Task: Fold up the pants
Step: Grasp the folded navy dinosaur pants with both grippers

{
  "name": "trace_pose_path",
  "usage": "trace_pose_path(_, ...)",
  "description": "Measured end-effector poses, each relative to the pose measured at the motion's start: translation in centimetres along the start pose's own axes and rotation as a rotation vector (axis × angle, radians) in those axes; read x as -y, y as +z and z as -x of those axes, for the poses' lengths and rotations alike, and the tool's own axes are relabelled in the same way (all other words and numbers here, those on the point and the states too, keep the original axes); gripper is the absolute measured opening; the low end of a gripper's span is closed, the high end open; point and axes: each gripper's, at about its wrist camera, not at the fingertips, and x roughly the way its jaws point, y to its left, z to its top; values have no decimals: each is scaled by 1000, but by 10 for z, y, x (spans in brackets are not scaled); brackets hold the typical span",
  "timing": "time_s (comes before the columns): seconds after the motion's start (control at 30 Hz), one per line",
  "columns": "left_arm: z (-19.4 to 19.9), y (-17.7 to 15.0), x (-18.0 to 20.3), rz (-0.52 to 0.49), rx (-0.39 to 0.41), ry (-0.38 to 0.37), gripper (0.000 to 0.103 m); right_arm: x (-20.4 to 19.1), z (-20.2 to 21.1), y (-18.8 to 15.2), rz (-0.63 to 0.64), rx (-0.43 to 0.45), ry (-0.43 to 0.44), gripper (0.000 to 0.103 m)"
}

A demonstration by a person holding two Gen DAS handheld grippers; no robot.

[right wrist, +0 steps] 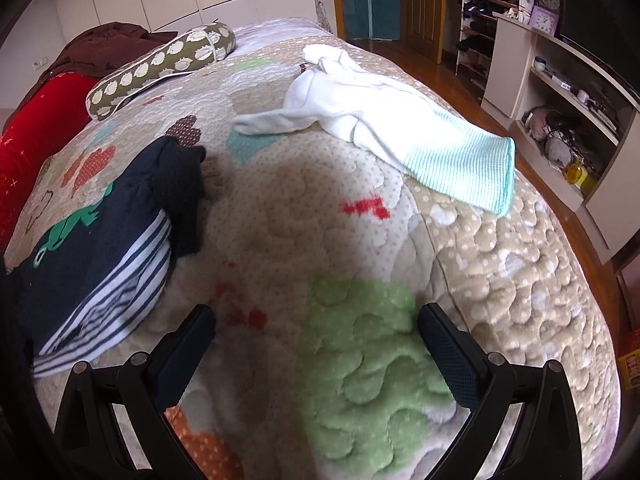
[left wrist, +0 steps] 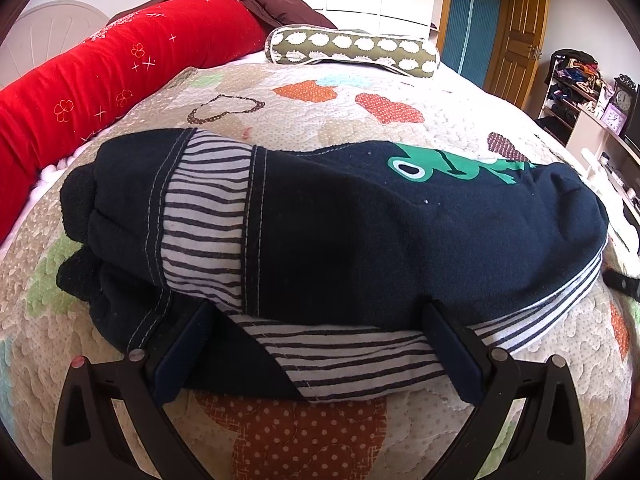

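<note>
Your left hand-held gripper (left wrist: 316, 344) is spread wide, its fingers either side of the near edge of the navy pants (left wrist: 340, 232); nothing is pinched between them. The pants lie on the bed quilt (left wrist: 280, 432) directly ahead of that gripper, already doubled into a thick bundle, striped lining showing at the turned cuffs and waistband, a green frog print on top. I judge the fold to be done or nearly so: what remains is a tidy-up or letting go. If you want it neater, close on the near striped edge and draw it square, or press the stack flat.

Your right hand-held gripper (right wrist: 316, 340) is also released, hovering over bare quilt with nothing between its fingers. The pants (right wrist: 100, 240) sit to its left, just beside the left finger. Ahead and to the right, well apart, lies a white garment with a pale blue ribbed band (right wrist: 380, 128), unfolded; probably the next piece.

No brand, label or readable writing shows on the pants or quilt.
</note>
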Motion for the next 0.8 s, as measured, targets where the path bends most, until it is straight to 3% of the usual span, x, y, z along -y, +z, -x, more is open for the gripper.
trace_pose_path(0.1, 6, -2, 0, -12, -51, 7, 103, -13, 14, -14, 82, -21, 27, 103)
trace_pose_path(0.17, 27, -8, -4, -10, -56, -51, 100, -19, 29, -22, 127, -7, 103, 100)
trace_pose_path(0.3, 59, -15, -21, 32, -40, -181, 100, -22, 51, -28, 90, -5, 368, 99)
trace_pose_path(0.4, 48, -9, -40, 110, -90, -231, 100, -31, 33, -20, 15, -93, 541, 96)
trace_pose_path(0.47, 38, -2, -57, 183, -111, -249, 100, -39, 19, -17, -20, -107, 556, 96)
trace_pose_path(0.63, 7, 24, -80, 333, -159, -375, 100, -46, 3, 4, -86, -89, 576, 95)
trace_pose_path(0.73, -13, 40, -77, 380, -191, -367, 99, -54, -11, 20, -127, -74, 562, 88)
trace_pose_path(0.77, -16, 44, -75, 392, -199, -344, 92, -56, -16, 25, -136, -70, 544, 85)
trace_pose_path(0.8, -17, 47, -75, 395, -202, -318, 83, -57, -21, 31, -140, -66, 517, 75)
